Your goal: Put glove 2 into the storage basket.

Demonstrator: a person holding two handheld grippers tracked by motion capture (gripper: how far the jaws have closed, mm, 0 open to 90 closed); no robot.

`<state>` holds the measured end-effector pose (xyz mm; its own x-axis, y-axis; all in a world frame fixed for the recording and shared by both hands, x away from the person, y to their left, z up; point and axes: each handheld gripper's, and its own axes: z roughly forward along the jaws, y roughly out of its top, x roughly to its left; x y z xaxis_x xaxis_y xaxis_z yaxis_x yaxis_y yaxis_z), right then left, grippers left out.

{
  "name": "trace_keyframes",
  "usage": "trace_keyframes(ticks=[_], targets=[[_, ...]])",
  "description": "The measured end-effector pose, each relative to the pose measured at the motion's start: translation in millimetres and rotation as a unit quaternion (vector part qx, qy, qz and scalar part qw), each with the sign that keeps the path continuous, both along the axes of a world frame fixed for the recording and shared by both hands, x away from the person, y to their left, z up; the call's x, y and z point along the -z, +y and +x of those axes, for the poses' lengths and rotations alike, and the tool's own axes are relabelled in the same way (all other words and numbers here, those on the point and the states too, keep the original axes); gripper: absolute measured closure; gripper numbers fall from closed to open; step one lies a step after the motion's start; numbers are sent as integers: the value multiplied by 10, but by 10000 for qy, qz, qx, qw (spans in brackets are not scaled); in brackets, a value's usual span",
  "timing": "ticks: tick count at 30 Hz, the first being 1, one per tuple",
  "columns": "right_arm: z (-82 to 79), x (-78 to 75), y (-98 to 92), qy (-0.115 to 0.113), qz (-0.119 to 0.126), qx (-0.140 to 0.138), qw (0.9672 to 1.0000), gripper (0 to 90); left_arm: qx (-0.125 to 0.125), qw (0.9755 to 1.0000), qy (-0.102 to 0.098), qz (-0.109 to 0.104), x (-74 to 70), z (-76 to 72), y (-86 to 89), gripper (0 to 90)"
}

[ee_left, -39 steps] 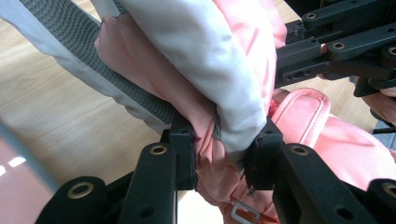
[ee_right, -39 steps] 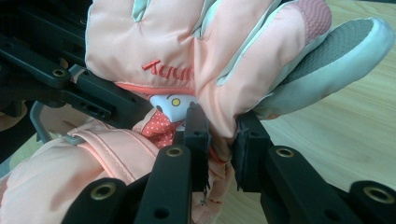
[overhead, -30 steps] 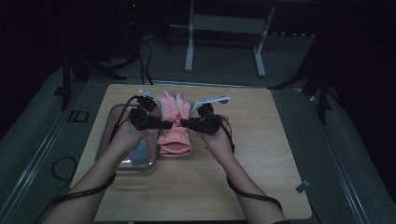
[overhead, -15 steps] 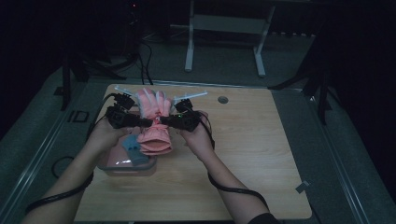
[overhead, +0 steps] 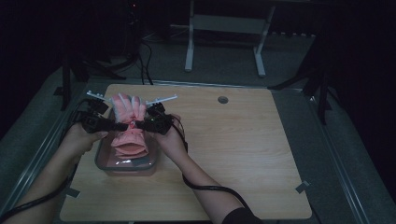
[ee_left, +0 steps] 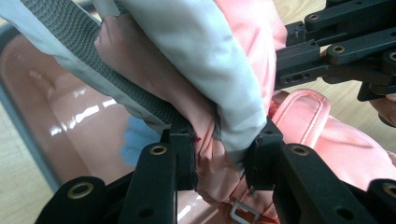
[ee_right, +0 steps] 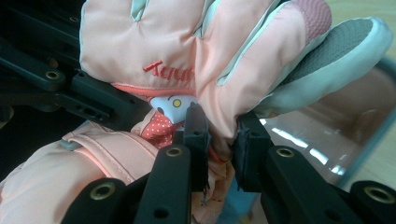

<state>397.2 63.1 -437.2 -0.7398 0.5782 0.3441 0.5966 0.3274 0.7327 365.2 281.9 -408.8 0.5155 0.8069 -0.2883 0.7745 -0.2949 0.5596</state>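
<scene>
I've got both grippers (overhead: 131, 125) clenched on the pink glove (overhead: 127, 128) (one per side), so it hangs over the container (overhead: 103, 164).

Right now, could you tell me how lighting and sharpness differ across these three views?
High view: dim, room dark, padded pink glove soft. Left gripper view: bright, with glare streaks on the clear plastic tub. Right gripper view: bright, glove lettering sharp, black jaws slightly blurred.

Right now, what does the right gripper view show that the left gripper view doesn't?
Right gripper view: red lettering stitched on the padded pink glove and a cartoon patch. Left gripper view: the glove's grey ribbed palm strip and a small metal buckle. Shared: black jaws pinching the glove's fabric above a clear plastic tray.
</scene>
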Motion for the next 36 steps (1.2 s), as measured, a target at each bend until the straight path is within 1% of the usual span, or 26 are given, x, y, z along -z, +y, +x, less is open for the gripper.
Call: trace_keyframes(ticks=[2, 3, 4, 7, 11, 12, 13, 14, 15, 19, 22, 25, 26, 28, 29, 30, 32, 34, 36], targets=[[7, 74, 40, 51, -64, -2, 10000, 773, -4, 9999, 106, -7, 113, 16, 29, 694], [12, 131, 57, 91, -110, 0, 9999, 773, -4, 9999, 106, -7, 113, 16, 29, 694], [17, 178, 66, 143, -154, -5, 9998, 772, -29, 9998, 192, -20, 218, 27, 25, 694], [23, 297, 71, 245, -260, -1, 9994, 770, -54, 9995, 316, -35, 357, 40, 4, 693], [20, 428, 55, 335, -466, -12, 9984, 766, -86, 9989, 462, -63, 501, 40, -37, 691], [20, 428, 55, 335, -466, -12, 9984, 766, -86, 9989, 462, -63, 501, 40, -37, 691], [20, 477, 42, 393, -563, -55, 9976, 761, -99, 9985, 529, -61, 561, 32, -56, 689], [21, 497, 36, 440, -602, -70, 9972, 759, -106, 9984, 559, -74, 589, 30, -60, 689], [22, 516, 34, 440, -636, -100, 9970, 757, -106, 9983, 573, -75, 611, 28, -63, 687], [27, 554, 49, 458, -798, -134, 9957, 753, -119, 9981, 599, -40, 665, 27, -74, 678], [30, 571, 86, 424, -942, -146, 9945, 747, -193, 9977, 649, -18, 716, 48, -66, 622], [42, 583, 106, 419, -1039, -127, 9936, 739, -238, 9978, 608, 100, 733, 60, -82, 569], [53, 587, 109, 436, -1051, -137, 9934, 735, -238, 9978, 608, 100, 733, 60, -82, 560], [67, 591, 109, 454, -1066, -168, 9931, 733, -302, 9978, 533, 236, 736, 66, -94, 528], [68, 589, 116, 447, -1098, -160, 9928, 733, -291, 9979, 507, 274, 738, 66, -98, 517], [66, 587, 125, 413, -1137, -175, 9925, 733, -302, 9979, 486, 286, 740, 65, -99, 514], [71, 588, 124, 430, -1132, -169, 9925, 730, -311, 9980, 448, 320, 742, 60, -97, 492], [79, 583, 123, 417, -1124, -177, 9926, 699, -342, 9980, 430, 319, 738, 61, -85, 487], [89, 558, 123, 333, -1131, -172, 9929, 645, -382, 9980, 438, 239, 733, 63, -57, 483]])
